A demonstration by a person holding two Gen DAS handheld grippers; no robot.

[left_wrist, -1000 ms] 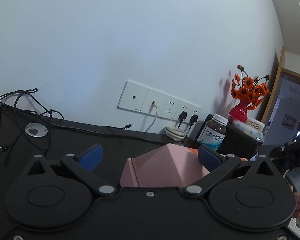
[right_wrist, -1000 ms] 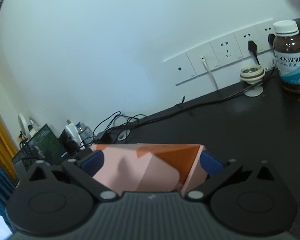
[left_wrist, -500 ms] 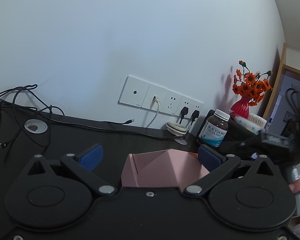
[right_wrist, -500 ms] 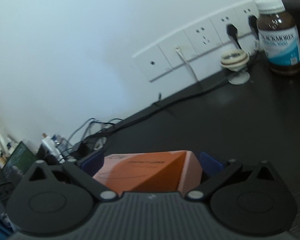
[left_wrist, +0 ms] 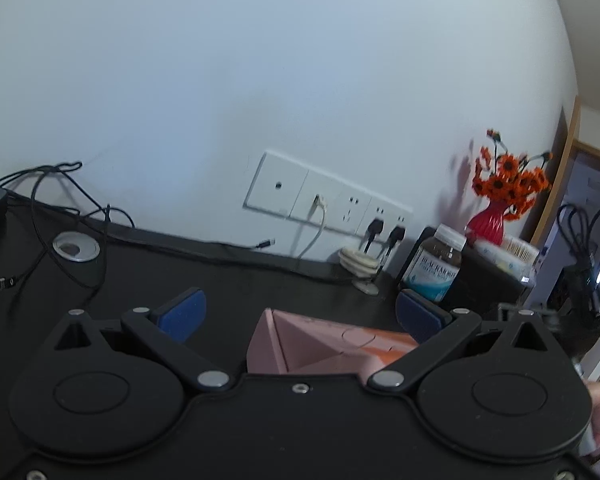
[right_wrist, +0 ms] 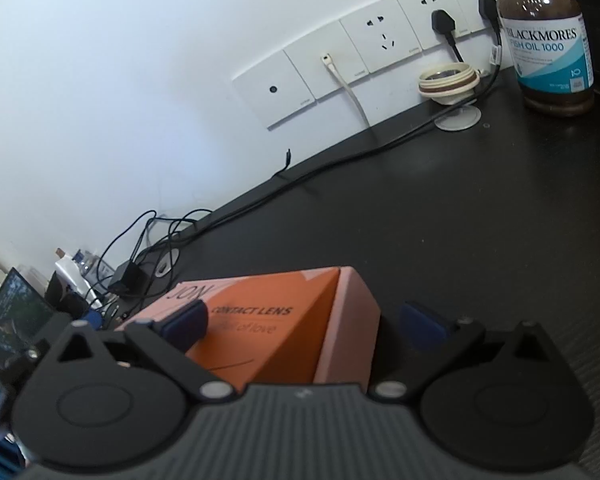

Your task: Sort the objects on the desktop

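left tool (left_wrist: 300, 312): fingers spread wide, gripping nothing; pink end of the box (left_wrist: 320, 344) sits between them, touching neither pad
right tool (right_wrist: 304, 324): spread wide; left pad over the box's (right_wrist: 276, 328) orange top face, right pad clear of its pink end; no grip
box: pink and orange, "CONTACT LENS" print, lying flat on the black bench (right_wrist: 440, 216)
bottle (right_wrist: 548, 40): brown, white cap, upright by the wall sockets (right_wrist: 364, 52), well apart from the box
cables (left_wrist: 60, 216): bench's far left
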